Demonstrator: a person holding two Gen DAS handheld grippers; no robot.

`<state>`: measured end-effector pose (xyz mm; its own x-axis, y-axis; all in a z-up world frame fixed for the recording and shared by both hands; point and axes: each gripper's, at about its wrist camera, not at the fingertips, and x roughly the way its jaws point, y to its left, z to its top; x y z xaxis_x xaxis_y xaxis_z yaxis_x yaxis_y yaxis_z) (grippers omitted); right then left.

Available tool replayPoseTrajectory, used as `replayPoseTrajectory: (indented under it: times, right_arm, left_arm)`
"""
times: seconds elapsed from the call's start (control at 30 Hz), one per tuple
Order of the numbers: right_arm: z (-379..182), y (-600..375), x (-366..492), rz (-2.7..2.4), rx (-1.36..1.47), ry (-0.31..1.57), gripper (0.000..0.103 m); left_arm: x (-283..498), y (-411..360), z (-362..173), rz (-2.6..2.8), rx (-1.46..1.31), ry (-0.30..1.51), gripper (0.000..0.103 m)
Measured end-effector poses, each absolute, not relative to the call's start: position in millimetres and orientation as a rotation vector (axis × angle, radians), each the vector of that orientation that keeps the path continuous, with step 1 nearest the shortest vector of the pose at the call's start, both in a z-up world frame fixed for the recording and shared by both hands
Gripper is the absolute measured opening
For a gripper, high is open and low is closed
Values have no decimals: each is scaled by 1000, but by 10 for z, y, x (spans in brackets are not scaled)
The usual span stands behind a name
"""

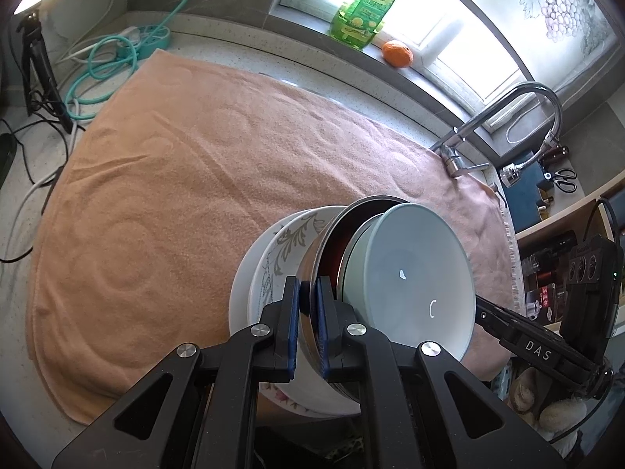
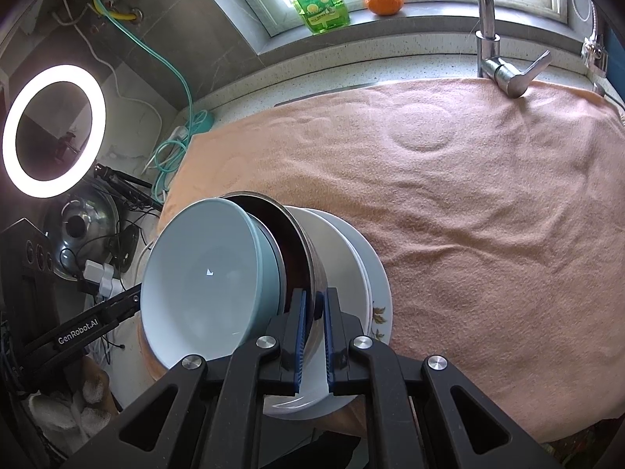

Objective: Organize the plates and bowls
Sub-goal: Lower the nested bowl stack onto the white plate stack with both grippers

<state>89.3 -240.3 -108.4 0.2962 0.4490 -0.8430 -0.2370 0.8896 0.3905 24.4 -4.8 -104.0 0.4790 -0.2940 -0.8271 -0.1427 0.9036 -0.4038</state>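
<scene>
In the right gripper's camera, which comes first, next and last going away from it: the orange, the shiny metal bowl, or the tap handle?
1. Metal bowl: its rim sits between the right gripper pads.
2. Tap handle: upper right, at the towel's far edge.
3. Orange: on the windowsill, farthest back.

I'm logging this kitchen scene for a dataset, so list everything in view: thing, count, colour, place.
steel bowl: 1, silver, nested in the stack, rim clamped by both grippers
blue bowl: 1, pale blue, inside the steel bowl
plates: at least 2, white with leaf print, under the steel bowl
towel: 1, peach, spread on the counter
bottle: 1, green, windowsill
orange: 1, orange, windowsill
tap: 1, chrome, behind the towel
ring light: 1, white, lit, left of the towel
hose: 1, teal, coiled on the counter
left gripper: black, blue pads, shut
right gripper: black, blue pads, shut
</scene>
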Motion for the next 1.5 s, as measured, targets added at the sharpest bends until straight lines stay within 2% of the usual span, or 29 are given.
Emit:
replayPoseTrajectory:
  times: [1.5]
  right_arm:
    - [-1149,-2402,906,472,215,1197,11]
  left_arm:
    - [283,-17,-1075,-107,-453,1098,7]
